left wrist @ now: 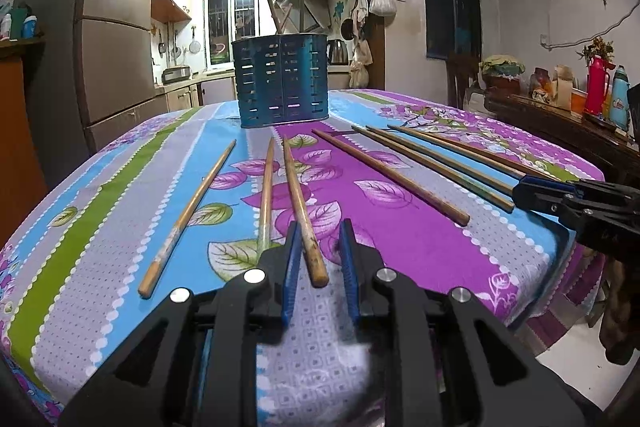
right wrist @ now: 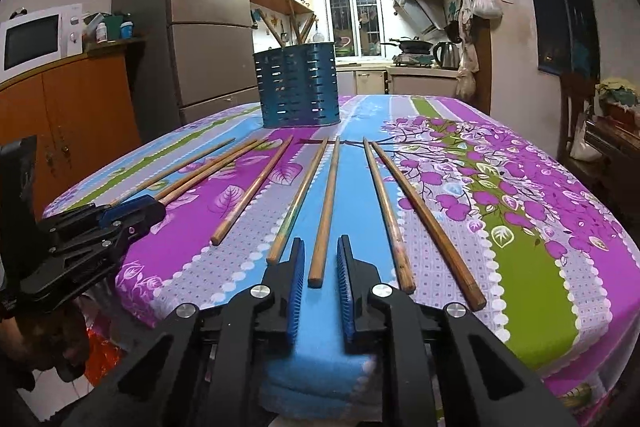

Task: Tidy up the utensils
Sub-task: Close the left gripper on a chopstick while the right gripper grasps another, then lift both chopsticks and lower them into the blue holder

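Several wooden chopsticks lie loose on the flowered tablecloth (left wrist: 420, 243), pointing toward a blue slotted utensil holder (left wrist: 282, 82) at the far edge, which shows in the right wrist view too (right wrist: 298, 87) with sticks standing in it. My left gripper (left wrist: 320, 227) is open, its blue pads on either side of the near end of one chopstick (left wrist: 300, 203). My right gripper (right wrist: 319, 245) is open around the near end of another chopstick (right wrist: 326, 215). Each gripper shows at the edge of the other's view: the right (left wrist: 532, 193), the left (right wrist: 132, 211).
A fridge (right wrist: 208, 27) and an orange cabinet (right wrist: 68, 107) with a microwave (right wrist: 36, 39) stand to the left. A dark sideboard (left wrist: 560, 123) with bottles stands to the right. The kitchen lies behind the table.
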Motion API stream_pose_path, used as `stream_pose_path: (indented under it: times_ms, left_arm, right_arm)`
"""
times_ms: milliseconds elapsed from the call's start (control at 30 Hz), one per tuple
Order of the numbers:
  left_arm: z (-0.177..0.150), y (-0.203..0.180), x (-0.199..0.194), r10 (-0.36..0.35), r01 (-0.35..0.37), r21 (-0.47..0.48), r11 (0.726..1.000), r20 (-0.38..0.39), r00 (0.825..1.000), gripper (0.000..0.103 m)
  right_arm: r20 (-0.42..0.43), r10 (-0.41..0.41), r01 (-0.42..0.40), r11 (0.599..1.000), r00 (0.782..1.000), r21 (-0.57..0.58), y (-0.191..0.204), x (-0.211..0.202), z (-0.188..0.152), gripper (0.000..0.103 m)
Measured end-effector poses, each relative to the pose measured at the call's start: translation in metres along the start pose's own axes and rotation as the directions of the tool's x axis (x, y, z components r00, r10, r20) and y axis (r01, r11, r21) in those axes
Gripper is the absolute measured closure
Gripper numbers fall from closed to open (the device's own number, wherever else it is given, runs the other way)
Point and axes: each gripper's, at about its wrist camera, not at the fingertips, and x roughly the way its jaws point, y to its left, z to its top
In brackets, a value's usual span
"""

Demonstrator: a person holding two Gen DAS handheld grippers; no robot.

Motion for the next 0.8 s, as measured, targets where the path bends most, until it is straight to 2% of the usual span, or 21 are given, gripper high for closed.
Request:
stream_pose_path:
  times_ms: [367, 500, 533, 800]
  left_arm:
    - [-0.006, 0.000, -0.001, 0.010, -0.010, -0.007, 1.000, 0.043, 0.999, 0.085]
    - [-0.008, -0.002, -0.003, 0.023, -0.022, -0.009, 1.000, 0.058, 0.998, 0.085]
    - [-0.008, -0.002, -0.003, 0.025, -0.024, -0.010, 1.000, 0.061, 0.998, 0.086]
    - [-0.010, -0.004, -0.008, 0.035, -0.034, -0.011, 0.999, 0.066, 0.997, 0.095]
  right_arm:
    - [0.044, -0.035, 0.036, 0.999, 0.998, -0.019, 0.004, -0.005, -0.007, 0.085]
    - [0.078, -0.055, 0.055, 0.998, 0.995, -0.001, 0.004, -0.005, -0.010, 0.092]
    - [0.083, -0.058, 0.057, 0.998, 0.995, 0.006, 0.002, -0.006, -0.010, 0.095]
    - [0.102, -0.064, 0.064, 0.998, 0.993, 0.010, 0.003, -0.007, -0.011, 0.095]
